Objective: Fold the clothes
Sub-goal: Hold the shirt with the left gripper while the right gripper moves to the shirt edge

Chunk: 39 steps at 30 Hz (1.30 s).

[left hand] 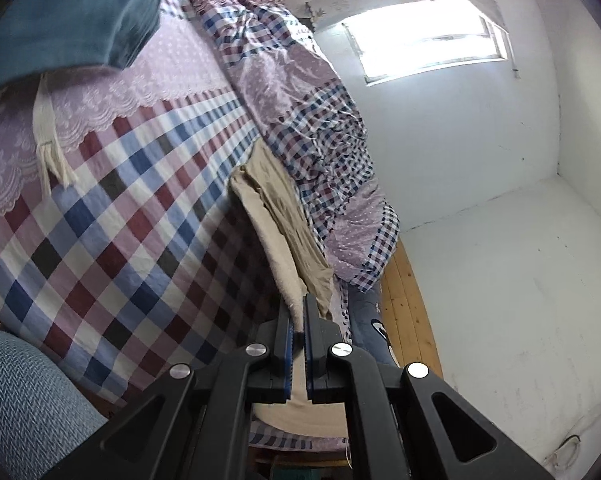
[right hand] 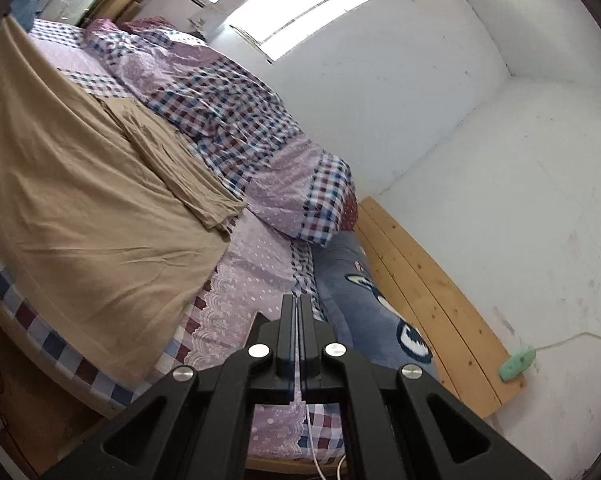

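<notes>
A tan garment point(right hand: 80, 208) lies spread on the checked bed, with a folded part point(right hand: 172, 156) along its far side. In the left wrist view I see it edge-on point(left hand: 284, 216), lifted, running into my left gripper point(left hand: 298, 312), which is shut on its cream-coloured edge. My right gripper point(right hand: 297, 308) is shut with nothing visible between its fingers, above the lilac lace sheet point(right hand: 252, 272) just right of the garment.
A crumpled checked quilt point(right hand: 228, 108) lies along the wall side of the bed. A blue cartoon pillow point(right hand: 376, 312) sits by the wooden bed frame point(right hand: 432, 300). A teal cloth point(left hand: 72, 12) and a blue woven cushion point(left hand: 24, 404) lie at the left. A white cable point(right hand: 312, 448) hangs near my right gripper.
</notes>
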Each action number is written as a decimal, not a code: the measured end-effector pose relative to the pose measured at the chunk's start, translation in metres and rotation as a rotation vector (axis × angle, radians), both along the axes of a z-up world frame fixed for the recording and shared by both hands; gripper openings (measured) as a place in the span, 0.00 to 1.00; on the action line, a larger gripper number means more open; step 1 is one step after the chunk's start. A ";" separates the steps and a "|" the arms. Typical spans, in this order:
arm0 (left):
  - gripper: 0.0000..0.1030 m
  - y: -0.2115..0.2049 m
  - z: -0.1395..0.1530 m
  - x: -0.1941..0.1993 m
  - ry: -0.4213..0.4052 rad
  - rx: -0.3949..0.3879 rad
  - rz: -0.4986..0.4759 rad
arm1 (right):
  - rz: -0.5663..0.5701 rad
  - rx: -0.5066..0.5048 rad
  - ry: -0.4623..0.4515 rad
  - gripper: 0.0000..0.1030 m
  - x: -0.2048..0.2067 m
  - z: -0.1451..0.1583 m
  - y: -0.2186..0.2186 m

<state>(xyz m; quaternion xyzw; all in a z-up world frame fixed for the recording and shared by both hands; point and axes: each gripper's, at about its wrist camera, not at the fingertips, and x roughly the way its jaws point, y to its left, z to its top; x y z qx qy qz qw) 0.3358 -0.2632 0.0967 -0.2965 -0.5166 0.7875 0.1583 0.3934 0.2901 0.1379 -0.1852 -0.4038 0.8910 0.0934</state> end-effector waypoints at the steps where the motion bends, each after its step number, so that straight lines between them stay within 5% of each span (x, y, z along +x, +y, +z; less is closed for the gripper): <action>1: 0.02 0.001 0.001 -0.001 -0.005 -0.011 -0.007 | 0.018 0.007 -0.023 0.00 0.003 -0.004 -0.002; 5: 0.02 0.003 -0.003 -0.003 -0.028 -0.039 -0.010 | 0.030 -0.043 -0.142 0.00 -0.005 -0.037 -0.002; 10: 0.02 -0.002 -0.024 -0.001 -0.066 -0.034 0.005 | -0.009 -0.534 -0.414 0.08 -0.039 -0.075 0.043; 18: 0.02 -0.001 -0.032 0.000 -0.076 -0.056 -0.008 | -0.037 -1.008 -0.643 0.09 -0.076 -0.119 0.098; 22: 0.02 0.000 -0.035 0.001 -0.086 -0.045 -0.012 | -0.099 -1.101 -0.764 0.20 -0.095 -0.154 0.114; 24: 0.02 0.000 -0.035 0.001 -0.087 -0.039 -0.014 | -0.118 -1.129 -0.790 0.36 -0.099 -0.163 0.121; 28: 0.02 0.002 -0.036 -0.001 -0.088 -0.037 -0.025 | -0.053 -1.161 -0.767 0.40 -0.102 -0.159 0.128; 39: 0.02 0.007 -0.036 -0.003 -0.093 -0.037 -0.040 | 0.083 -1.265 -0.881 0.42 -0.115 -0.180 0.125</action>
